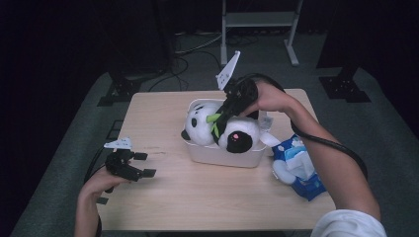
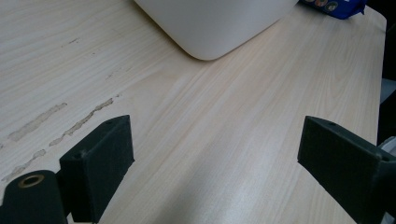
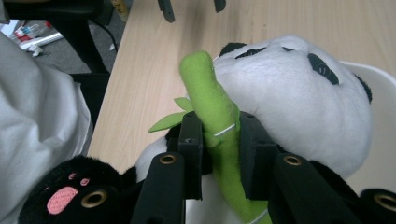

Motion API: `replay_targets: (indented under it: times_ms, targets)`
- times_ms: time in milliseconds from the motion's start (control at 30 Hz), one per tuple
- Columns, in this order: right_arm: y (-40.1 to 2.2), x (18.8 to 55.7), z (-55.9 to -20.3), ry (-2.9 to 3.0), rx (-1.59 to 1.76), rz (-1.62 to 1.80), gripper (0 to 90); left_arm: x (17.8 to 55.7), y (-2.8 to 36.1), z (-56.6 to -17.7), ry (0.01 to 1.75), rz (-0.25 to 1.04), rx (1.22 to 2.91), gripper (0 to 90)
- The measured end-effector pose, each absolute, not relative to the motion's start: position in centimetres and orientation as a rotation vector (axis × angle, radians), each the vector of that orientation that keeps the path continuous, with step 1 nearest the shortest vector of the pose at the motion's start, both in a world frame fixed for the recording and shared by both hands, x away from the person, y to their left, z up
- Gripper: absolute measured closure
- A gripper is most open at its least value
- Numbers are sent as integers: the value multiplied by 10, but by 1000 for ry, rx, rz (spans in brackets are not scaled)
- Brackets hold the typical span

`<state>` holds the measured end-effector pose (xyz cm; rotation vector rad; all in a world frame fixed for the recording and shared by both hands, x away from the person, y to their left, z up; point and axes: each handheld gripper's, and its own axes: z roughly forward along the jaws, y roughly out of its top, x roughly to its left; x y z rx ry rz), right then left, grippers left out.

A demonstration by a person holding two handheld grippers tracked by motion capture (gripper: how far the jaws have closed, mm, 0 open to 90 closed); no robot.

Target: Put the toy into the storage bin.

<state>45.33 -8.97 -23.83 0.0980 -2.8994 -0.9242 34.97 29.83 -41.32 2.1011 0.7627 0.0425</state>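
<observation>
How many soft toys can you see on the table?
1: a black-and-white plush panda lying in the white plastic tub at the middle of the table, its green felt bamboo stalk pinched by the right gripper. Others might be hidden beneath it.

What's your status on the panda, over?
Right gripper shut on the panda's green bamboo stalk. Panda lying in white bin. Left gripper open, idle over table. Nothing in the way.

Left gripper (image 1: 141, 164) low at the near left, jaws spread wide, nothing between them, forearm coming in from bottom. Right gripper (image 1: 221, 120) reached forward, angled down, jaws closed in a grip, arm bent at elbow.
</observation>
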Motion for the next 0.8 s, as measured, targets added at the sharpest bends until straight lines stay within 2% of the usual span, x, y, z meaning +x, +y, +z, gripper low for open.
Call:
replay_targets:
  times_ms: [500,800]
  targets:
    - [-89,449,-238,-2860,125,-933,725,350,298,-413,760,43,2099,93]
    - [-95,461,-235,-2905,82,-932,726,350,299,-413,762,42,2098,93]
